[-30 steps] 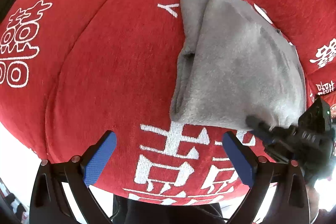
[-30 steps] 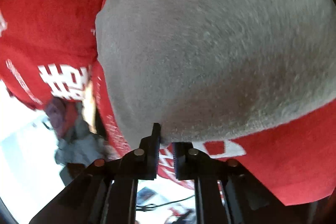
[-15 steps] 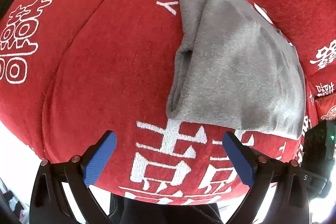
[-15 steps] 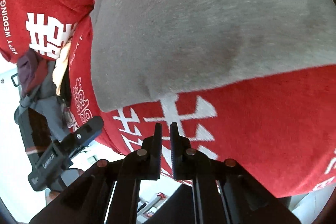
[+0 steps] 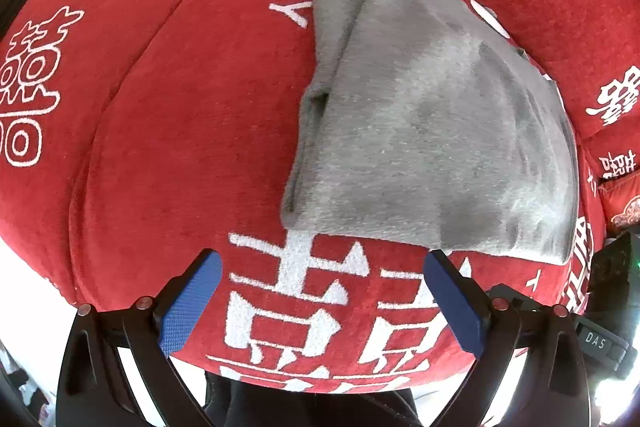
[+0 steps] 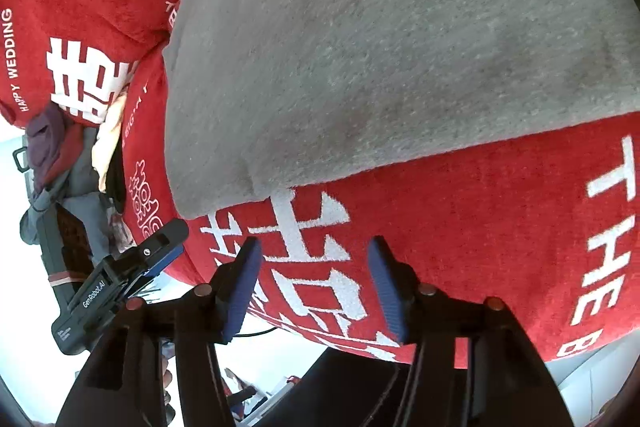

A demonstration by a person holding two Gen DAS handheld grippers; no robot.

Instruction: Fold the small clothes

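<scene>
The grey garment (image 5: pixel 432 131) lies folded into a compact, roughly rectangular stack on the red cushion (image 5: pixel 192 131), toward its right half, with its near edge just above the large white character woven into the cover. Along its left side the layers show as a stepped edge with a small open pocket, so the fold is not pressed tight there. From the right wrist view the same garment (image 6: pixel 392 39) fills the upper frame, its lower corner lying flat.

The left gripper (image 5: pixel 320 297) hovers in front of the near edge, its blue fingers (image 5: pixel 190 301) spread wide and holding nothing. The right gripper (image 6: pixel 316 287) is also released and empty, its fingers apart and clear of the cloth.

The fold looks close to finished, so the main risk is undoing it. The cushion is domed and plush; if a finger drags the near edge while closing in, the top layer could slide off the one beneath and the loose left edge could splay open. A pinch that catches only the uppermost layer would peel the stack apart when lifted. The right gripper sits near the cushion's edge, where a nudge might push the bundle toward the gap beside the neighbouring red pillow (image 6: pixel 76 27).
</scene>
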